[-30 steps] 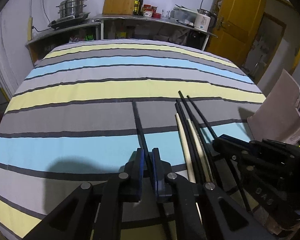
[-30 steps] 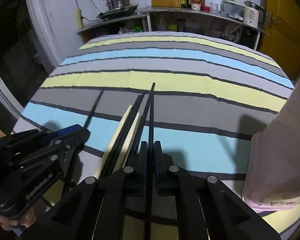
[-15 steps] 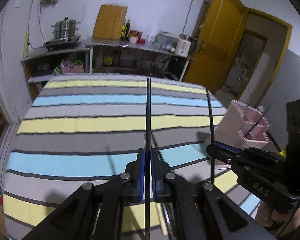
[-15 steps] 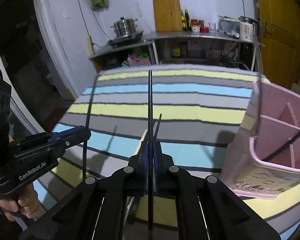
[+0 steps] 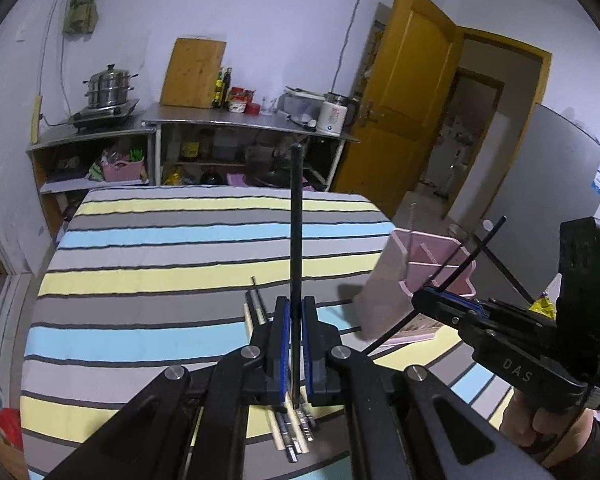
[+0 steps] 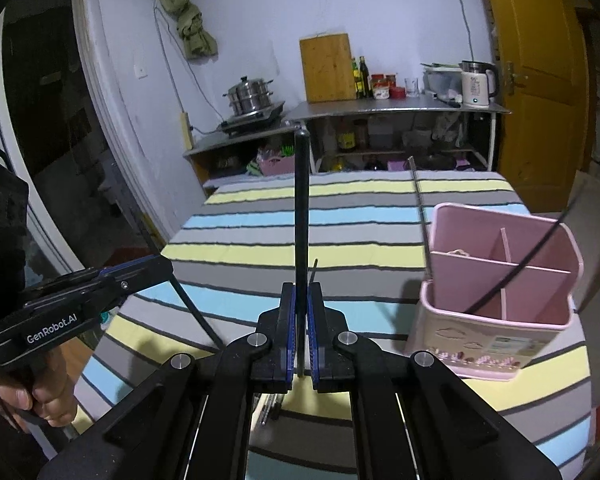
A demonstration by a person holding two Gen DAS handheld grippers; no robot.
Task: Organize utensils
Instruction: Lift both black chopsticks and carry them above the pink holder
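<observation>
Left wrist view: the left gripper [image 5: 296, 344] has its blue-lined fingers [image 5: 283, 344] closed on a thin black chopstick [image 5: 296, 240]. The stick is straight, matte and dark, and its long axis runs up and away from the fingers, its far end reaching over the striped tabletop [image 5: 160, 264] toward the shelves behind. Below the fingers a loose bunch of chopsticks [image 5: 290, 432], pale wood ones and dark ones with metal ends, lies flat on the cloth, pointing roughly the same way. To the right, the right gripper [image 5: 446, 300] holds a second black chopstick [image 5: 472, 258] tilted up to the right, in front of the pink utensil holder [image 5: 380, 292].

Right wrist view: the right gripper [image 6: 300, 336] is clamped on its black chopstick [image 6: 301, 216], which stands nearly straight up the frame, lifted above the tabletop [image 6: 360, 256], its blunt end toward the back of the room. The pink utensil holder [image 6: 496, 344] stands upright on the cloth to the right, split by dividers into compartments; a thin dark stick [image 6: 528, 256] leans in one of them, and a thin grey one [image 6: 419, 200] rises at its left wall. At left, the left gripper [image 6: 140, 272] holds its own stick slanting down to the right.
</observation>
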